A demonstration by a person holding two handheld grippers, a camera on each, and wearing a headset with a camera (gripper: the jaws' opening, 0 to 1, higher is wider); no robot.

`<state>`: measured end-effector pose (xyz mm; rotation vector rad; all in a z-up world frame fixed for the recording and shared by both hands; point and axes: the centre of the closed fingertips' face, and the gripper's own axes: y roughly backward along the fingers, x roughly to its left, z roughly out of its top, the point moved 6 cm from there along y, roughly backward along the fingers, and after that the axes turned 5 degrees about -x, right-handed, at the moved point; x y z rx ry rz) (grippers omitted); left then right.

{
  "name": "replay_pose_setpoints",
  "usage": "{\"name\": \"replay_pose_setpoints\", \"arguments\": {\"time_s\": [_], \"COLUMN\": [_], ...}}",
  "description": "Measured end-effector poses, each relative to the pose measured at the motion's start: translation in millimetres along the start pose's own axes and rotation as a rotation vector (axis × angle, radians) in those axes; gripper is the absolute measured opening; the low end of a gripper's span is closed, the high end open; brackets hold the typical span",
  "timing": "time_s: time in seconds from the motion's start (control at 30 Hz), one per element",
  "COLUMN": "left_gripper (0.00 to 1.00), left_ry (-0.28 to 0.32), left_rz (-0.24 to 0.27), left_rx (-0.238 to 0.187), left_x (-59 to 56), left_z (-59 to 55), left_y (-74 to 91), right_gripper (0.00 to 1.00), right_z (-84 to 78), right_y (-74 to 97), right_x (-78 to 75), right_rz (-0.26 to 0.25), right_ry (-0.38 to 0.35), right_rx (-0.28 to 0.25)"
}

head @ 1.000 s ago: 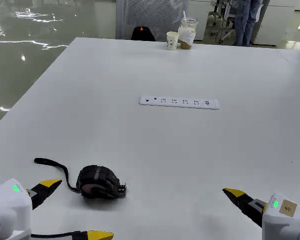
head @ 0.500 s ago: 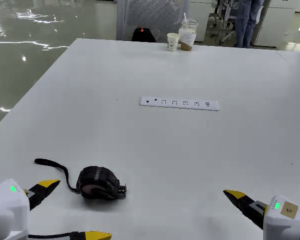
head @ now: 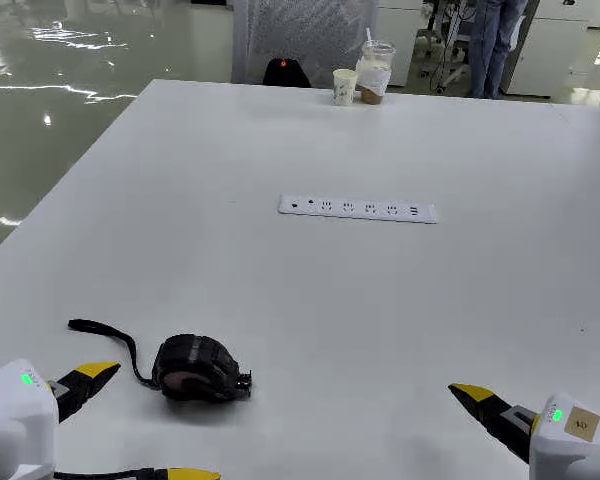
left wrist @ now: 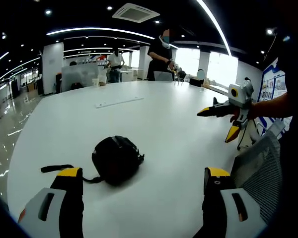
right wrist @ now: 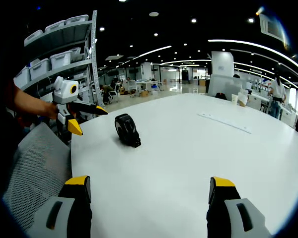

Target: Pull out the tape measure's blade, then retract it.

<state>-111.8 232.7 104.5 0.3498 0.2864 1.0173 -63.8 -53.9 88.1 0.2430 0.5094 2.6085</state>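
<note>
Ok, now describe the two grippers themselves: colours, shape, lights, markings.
Both match: the left gripper and right gripper have blocky white bodies, each with a small green light, and black tapering jaws capped in yellow. The right body carries a tan sticker. A black cable runs by the left one.

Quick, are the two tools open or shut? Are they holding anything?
Left tool: open, holding nothing; the tape measure lies just ahead of it.
Right tool: open, holding nothing.
</note>
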Motion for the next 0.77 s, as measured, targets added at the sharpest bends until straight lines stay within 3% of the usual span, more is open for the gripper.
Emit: {"name": "replay_pose_setpoints", "arguments": {"time_s": [0.77], "left_gripper": [0.99], "left_ry": [-0.008], "left_rz": [-0.006], "left_rx": [-0.009], "left_x": [-4.8], "left_z": [7.9], "left_y": [5.5], "right_gripper": [0.99], "right_z": [0.6], "right_y": [2.4], "right_x": [-1.4], "right_rz": [-0.001], "right_ry": [-0.002], "right_rx": [0.0]}}
